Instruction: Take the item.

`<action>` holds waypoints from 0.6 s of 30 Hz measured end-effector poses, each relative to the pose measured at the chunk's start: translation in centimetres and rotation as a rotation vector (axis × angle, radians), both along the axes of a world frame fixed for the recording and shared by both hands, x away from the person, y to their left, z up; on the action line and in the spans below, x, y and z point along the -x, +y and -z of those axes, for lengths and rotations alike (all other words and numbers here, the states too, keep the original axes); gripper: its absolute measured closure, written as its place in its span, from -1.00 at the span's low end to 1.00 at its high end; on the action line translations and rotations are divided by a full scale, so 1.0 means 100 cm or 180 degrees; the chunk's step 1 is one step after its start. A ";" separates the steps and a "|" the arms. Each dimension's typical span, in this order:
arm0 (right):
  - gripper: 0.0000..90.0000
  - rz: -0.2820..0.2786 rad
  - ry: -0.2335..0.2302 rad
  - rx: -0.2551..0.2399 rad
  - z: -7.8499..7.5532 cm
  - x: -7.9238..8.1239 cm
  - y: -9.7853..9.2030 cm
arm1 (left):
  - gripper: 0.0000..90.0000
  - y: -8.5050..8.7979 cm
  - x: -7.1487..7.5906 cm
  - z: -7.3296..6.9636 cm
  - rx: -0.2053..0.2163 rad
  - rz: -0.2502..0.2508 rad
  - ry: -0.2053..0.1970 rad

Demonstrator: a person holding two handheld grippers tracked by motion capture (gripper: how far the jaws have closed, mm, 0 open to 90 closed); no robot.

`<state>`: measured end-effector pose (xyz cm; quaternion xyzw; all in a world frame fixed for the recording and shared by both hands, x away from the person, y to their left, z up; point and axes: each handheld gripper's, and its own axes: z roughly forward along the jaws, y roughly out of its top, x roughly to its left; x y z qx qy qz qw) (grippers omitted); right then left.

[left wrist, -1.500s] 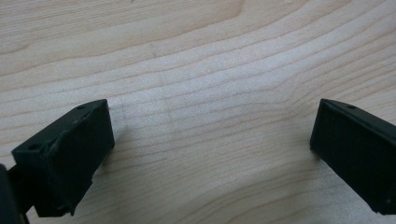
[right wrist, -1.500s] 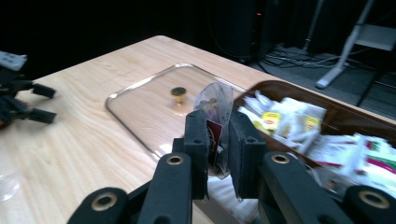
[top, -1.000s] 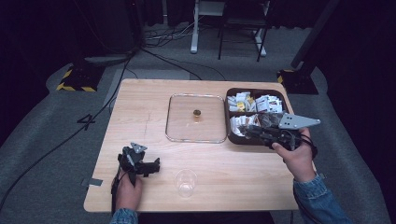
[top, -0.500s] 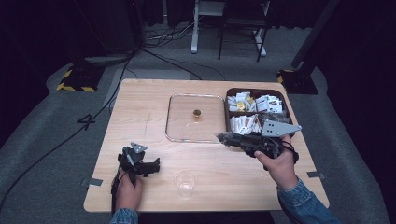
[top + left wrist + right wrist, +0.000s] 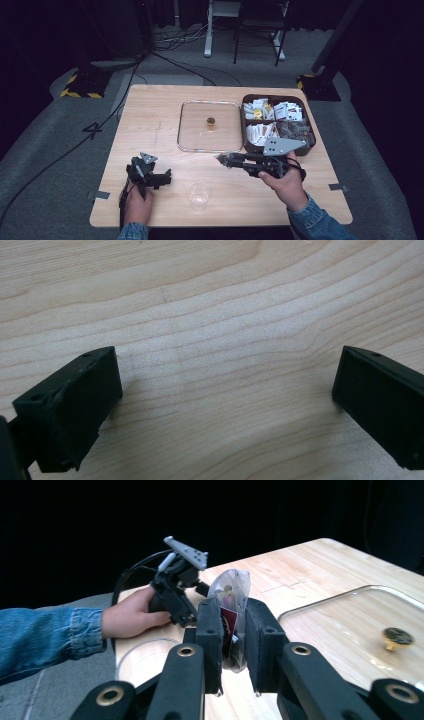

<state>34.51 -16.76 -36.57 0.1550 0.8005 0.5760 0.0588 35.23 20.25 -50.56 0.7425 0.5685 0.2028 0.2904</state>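
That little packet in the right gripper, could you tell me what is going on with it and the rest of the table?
A person works two handheld grippers at a wooden table. The right gripper is shut on a small clear packet, held above the table between the glass lid and the clear cup. The dark box of packets sits beside the lid. The left gripper rests low over bare wood, jaws open, holding nothing.

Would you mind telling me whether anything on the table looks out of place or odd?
Nothing is spilled or damaged. The glass lid lies flat on the table beside the open box instead of on it, and the right gripper pinches a small packet.
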 end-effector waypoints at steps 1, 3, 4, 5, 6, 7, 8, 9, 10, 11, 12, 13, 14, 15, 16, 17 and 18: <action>0.75 -0.0025 0.0010 -0.0003 0.001 0.001 0.003 | -1.00 0.000 0.000 0.000 0.0000 0.0001 0.0000; 0.75 -0.0075 0.0028 0.0010 0.002 0.004 0.008 | -1.00 0.000 0.000 0.000 0.0000 0.0000 0.0001; 0.75 -0.0101 0.0033 0.0016 0.003 0.005 0.011 | -1.00 0.000 0.000 0.000 0.0000 0.0001 0.0000; 0.75 -0.0120 0.0033 0.0031 0.005 0.006 0.015 | -1.00 0.000 0.000 0.000 -0.0004 0.0003 0.0002; 0.75 -0.0150 0.0047 0.0036 0.006 0.008 0.018 | -1.00 0.000 0.000 0.000 -0.0002 0.0002 0.0002; 0.75 -0.0174 0.0062 0.0056 0.008 0.009 0.022 | -1.00 0.000 0.000 0.000 -0.0003 0.0002 0.0002; 0.75 -0.0199 0.0070 0.0074 0.010 0.010 0.026 | -1.00 0.000 0.000 0.000 -0.0005 0.0005 0.0004; 0.75 -0.0224 0.0068 0.0094 0.012 0.012 0.030 | -1.00 0.000 0.000 0.000 -0.0008 0.0003 0.0001; 0.75 -0.0248 0.0059 0.0124 0.014 0.013 0.033 | -1.00 0.000 0.000 0.000 -0.0013 0.0004 -0.0002; 0.75 -0.0280 0.0051 0.0154 0.017 0.015 0.038 | -1.00 0.000 0.000 0.000 -0.0009 0.0003 0.0001; 0.75 -0.0299 0.0041 0.0174 0.018 0.016 0.040 | -1.00 0.000 0.000 0.000 -0.0010 0.0003 0.0001; 0.75 -0.0323 0.0042 0.0195 0.021 0.017 0.043 | -1.00 0.000 0.000 0.000 -0.0008 0.0001 -0.0001; 0.75 -0.0340 0.0041 0.0213 0.023 0.018 0.045 | -1.00 0.000 0.000 0.000 -0.0010 0.0003 0.0000; 0.75 -0.0349 0.0058 0.0228 0.025 0.018 0.048 | -1.00 0.000 0.000 0.000 -0.0003 0.0003 0.0003; 0.75 -0.0363 0.0067 0.0240 0.026 0.019 0.049 | -1.00 0.000 0.000 0.000 -0.0003 0.0003 0.0002; 0.75 -0.0380 0.0075 0.0255 0.028 0.019 0.051 | -1.00 0.000 0.000 0.000 -0.0004 0.0003 0.0003; 0.75 -0.0396 0.0078 0.0269 0.029 0.020 0.052 | -1.00 0.000 0.000 0.000 -0.0001 0.0001 0.0001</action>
